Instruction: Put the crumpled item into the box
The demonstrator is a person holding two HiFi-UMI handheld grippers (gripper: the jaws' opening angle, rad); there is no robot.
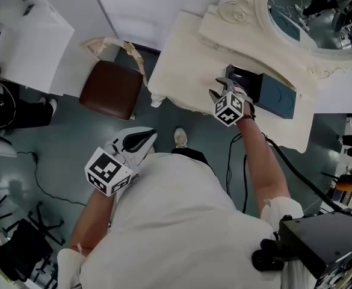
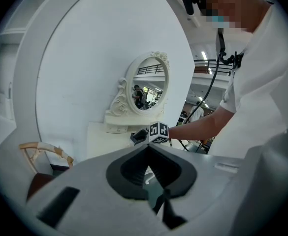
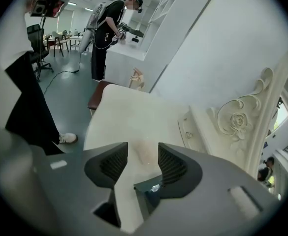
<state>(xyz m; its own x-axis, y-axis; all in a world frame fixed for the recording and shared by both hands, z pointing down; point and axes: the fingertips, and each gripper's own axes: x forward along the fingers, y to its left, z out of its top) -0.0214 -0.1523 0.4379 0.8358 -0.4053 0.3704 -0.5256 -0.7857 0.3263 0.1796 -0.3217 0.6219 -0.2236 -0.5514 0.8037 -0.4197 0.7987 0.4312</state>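
My right gripper [image 1: 222,87] hovers over the cream dressing table [image 1: 182,59], just left of a dark blue box [image 1: 278,95] with a black inside. Its jaws stand open with nothing between them [image 3: 143,156]; only the table top shows through the gap. A dark corner [image 3: 146,188] with a small shiny speck sits below the jaws, and I cannot tell what it is. No view shows the crumpled item clearly. My left gripper [image 1: 141,141] hangs over the floor by the person's waist, its jaws [image 2: 148,149] shut and empty. The right gripper [image 2: 140,136] also shows far off in the left gripper view.
An oval mirror [image 1: 308,17] in an ornate cream frame stands at the table's back. A brown stool [image 1: 111,89] sits on the floor left of the table. Cables run across the floor [image 1: 37,173]. Another person [image 3: 109,28] stands by a white counter farther off.
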